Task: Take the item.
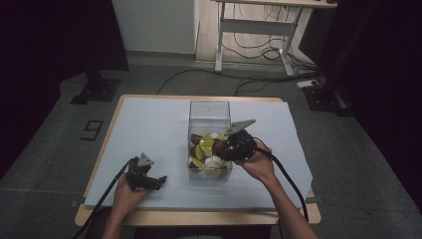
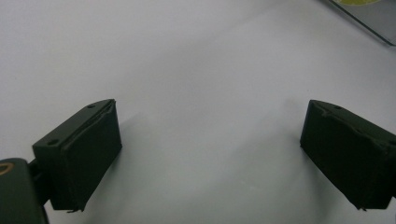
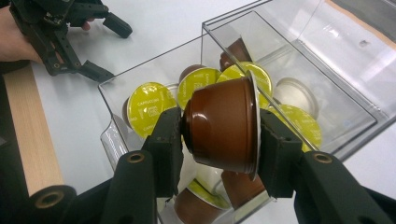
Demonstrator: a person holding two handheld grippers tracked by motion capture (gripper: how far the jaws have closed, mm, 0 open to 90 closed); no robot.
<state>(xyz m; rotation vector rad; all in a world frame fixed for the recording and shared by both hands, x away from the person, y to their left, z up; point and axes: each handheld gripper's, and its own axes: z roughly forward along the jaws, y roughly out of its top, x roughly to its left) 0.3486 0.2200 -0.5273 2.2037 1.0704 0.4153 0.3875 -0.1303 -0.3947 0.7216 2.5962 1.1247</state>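
Right tool (image 3: 219, 133) is clamped on a brown coffee capsule (image 3: 222, 123), held sideways over the clear box (image 1: 209, 112) of capsules mid-table. Left tool (image 1: 149, 180) sits around 8 o'clock from the box, jaws spread wide over the white sheet (image 2: 196, 70), holding nothing.

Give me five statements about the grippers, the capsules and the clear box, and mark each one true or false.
1. The right gripper is shut on a brown capsule. True.
2. The left gripper holds a yellow-lidded capsule. False: its fingers stand wide apart with nothing between them, over the white sheet.
3. The clear box contains several capsules, some with yellow lids. True.
4. The held capsule is gripped by its sides, lid upward. False: one finger presses its base, the other its lid end.
5. The left gripper is inside the box. False: it is beside it, on the sheet.
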